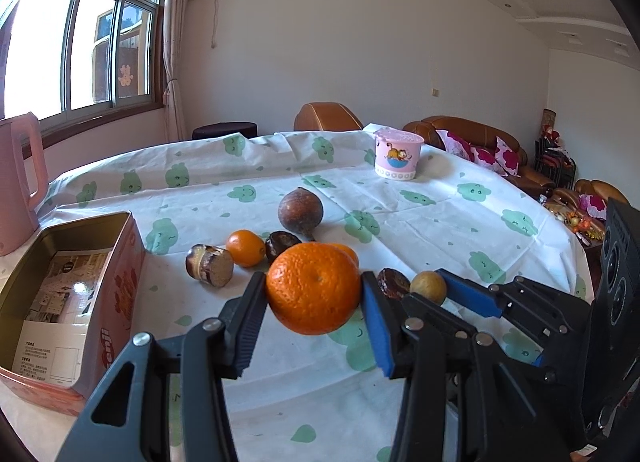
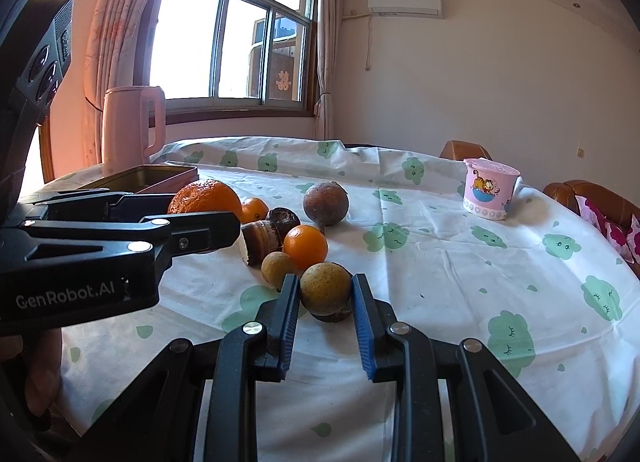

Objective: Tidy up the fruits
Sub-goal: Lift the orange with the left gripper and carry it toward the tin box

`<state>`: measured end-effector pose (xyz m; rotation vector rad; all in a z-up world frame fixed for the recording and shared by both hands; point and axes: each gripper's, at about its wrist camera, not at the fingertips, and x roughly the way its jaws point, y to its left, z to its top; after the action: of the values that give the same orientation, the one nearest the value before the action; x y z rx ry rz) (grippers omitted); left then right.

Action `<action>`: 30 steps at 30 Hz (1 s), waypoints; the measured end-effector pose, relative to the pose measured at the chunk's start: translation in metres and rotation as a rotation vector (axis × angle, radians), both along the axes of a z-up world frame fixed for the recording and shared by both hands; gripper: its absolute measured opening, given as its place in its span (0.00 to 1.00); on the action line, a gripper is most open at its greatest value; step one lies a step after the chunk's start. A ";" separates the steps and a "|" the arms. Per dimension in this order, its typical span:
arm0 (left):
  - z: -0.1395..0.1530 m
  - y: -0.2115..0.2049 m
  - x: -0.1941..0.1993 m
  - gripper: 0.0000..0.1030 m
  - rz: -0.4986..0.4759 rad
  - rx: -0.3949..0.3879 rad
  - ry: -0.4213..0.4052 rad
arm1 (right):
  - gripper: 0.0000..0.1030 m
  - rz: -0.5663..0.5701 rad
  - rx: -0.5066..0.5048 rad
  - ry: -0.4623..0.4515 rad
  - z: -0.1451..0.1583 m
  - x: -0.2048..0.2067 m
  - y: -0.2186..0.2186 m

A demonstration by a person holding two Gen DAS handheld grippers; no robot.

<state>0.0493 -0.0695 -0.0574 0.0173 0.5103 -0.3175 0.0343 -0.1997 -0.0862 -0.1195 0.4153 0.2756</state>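
My left gripper [image 1: 314, 284] is shut on a large orange [image 1: 312, 302], one pad pressing each side. In the right wrist view the same left gripper [image 2: 202, 214] and the large orange [image 2: 204, 196] are at the left. My right gripper [image 2: 325, 282] is shut on a small tan round fruit [image 2: 325, 290]. From the left wrist view, the right gripper [image 1: 430, 290] holds that tan fruit [image 1: 428, 286] just right of the orange. Loose on the cloth lie a small orange [image 1: 246, 248], a big brown round fruit [image 1: 300, 209] and dark brown pieces [image 1: 282, 244].
An open tin box [image 1: 120, 254] with printed paper inside stands at the left. A pink kettle [image 1: 18, 182] is behind it. A pink lidded cup [image 1: 398, 154] stands far right on the table [image 1: 460, 230], which has a white cloth with green prints. A second small orange [image 2: 306, 246] lies by the right gripper.
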 end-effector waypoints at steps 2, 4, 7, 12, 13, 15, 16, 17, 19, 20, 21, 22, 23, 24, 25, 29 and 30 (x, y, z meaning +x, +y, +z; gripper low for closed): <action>0.000 0.000 -0.001 0.47 0.001 -0.001 -0.006 | 0.27 0.000 0.001 -0.004 0.000 0.000 0.000; 0.001 0.001 -0.002 0.47 0.002 -0.004 -0.015 | 0.27 0.000 0.000 -0.010 0.000 -0.001 0.000; 0.002 0.002 -0.004 0.47 0.004 -0.009 -0.028 | 0.27 -0.001 0.003 -0.025 0.000 -0.003 0.000; 0.004 0.004 -0.009 0.47 0.014 -0.020 -0.064 | 0.27 -0.002 0.000 -0.058 0.002 -0.007 0.000; 0.005 0.005 -0.011 0.47 0.016 -0.021 -0.072 | 0.27 -0.002 0.000 -0.061 0.002 -0.007 0.000; 0.005 0.007 -0.013 0.47 0.027 -0.021 -0.081 | 0.27 -0.003 0.000 -0.065 0.003 -0.008 0.000; 0.006 0.008 -0.014 0.47 0.032 -0.021 -0.083 | 0.27 -0.002 0.000 -0.068 0.004 -0.009 0.000; 0.006 0.009 -0.014 0.47 0.038 -0.023 -0.084 | 0.27 -0.001 -0.001 -0.073 0.005 -0.010 0.001; 0.006 0.013 -0.016 0.47 0.051 -0.027 -0.081 | 0.27 0.002 -0.007 -0.084 0.007 -0.012 0.003; 0.007 0.015 -0.016 0.47 0.058 -0.030 -0.082 | 0.27 0.004 -0.009 -0.089 0.009 -0.013 0.004; 0.007 0.018 -0.017 0.47 0.064 -0.032 -0.081 | 0.27 0.006 -0.009 -0.093 0.010 -0.014 0.005; 0.007 0.021 -0.017 0.47 0.074 -0.033 -0.078 | 0.27 0.009 -0.009 -0.096 0.012 -0.015 0.006; 0.007 0.024 -0.017 0.47 0.088 -0.030 -0.078 | 0.27 0.011 -0.011 -0.101 0.013 -0.016 0.007; 0.008 0.026 -0.018 0.47 0.101 -0.026 -0.081 | 0.27 0.013 -0.015 -0.105 0.015 -0.017 0.008; 0.009 0.030 -0.019 0.47 0.114 -0.024 -0.083 | 0.27 0.016 -0.018 -0.109 0.016 -0.017 0.009; 0.012 0.041 -0.020 0.47 0.154 -0.020 -0.086 | 0.27 0.032 -0.022 -0.120 0.024 -0.018 0.014; 0.013 0.044 -0.020 0.47 0.161 -0.020 -0.086 | 0.27 0.036 -0.023 -0.122 0.026 -0.017 0.015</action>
<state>0.0296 -0.0260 -0.0446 -0.0297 0.4199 -0.1636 0.0169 -0.1847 -0.0605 -0.1660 0.2957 0.2973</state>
